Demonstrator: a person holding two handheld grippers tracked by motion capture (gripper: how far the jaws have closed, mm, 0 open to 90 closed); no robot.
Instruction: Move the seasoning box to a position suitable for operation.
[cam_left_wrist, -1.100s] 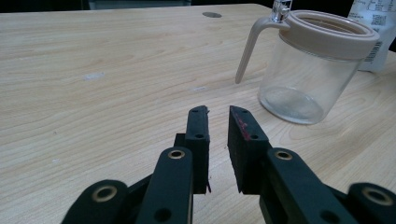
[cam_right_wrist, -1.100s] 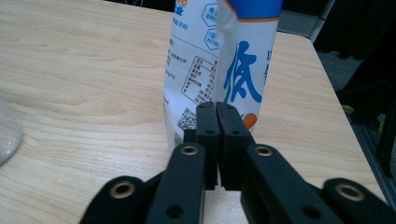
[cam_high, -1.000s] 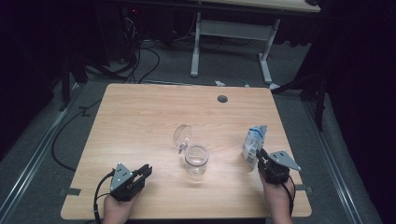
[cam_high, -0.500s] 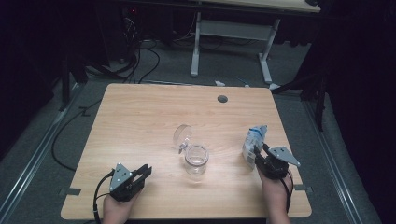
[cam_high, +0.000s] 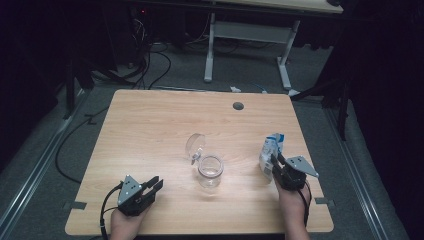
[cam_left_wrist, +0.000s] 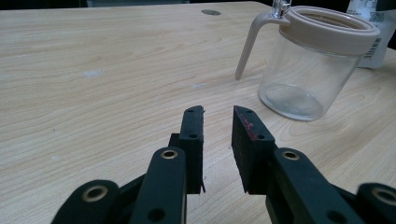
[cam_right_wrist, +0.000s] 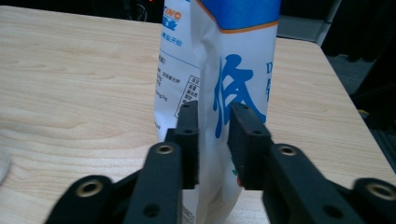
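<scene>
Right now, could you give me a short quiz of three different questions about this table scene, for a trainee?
1. True or false: the jar has its lid closed.
2. What does the right gripper pinch: A) jar, B) white and blue pouch, C) cable?
3. Fill in: between the left gripper pads there is ____.

Key: 1 false, the lid stands swung open; 2 B; 3 nothing.

White pouch (cam_right_wrist: 219, 70) with blue print; clear jar (cam_left_wrist: 308, 65) with beige rim; black fingers (cam_right_wrist: 189, 135).
</scene>
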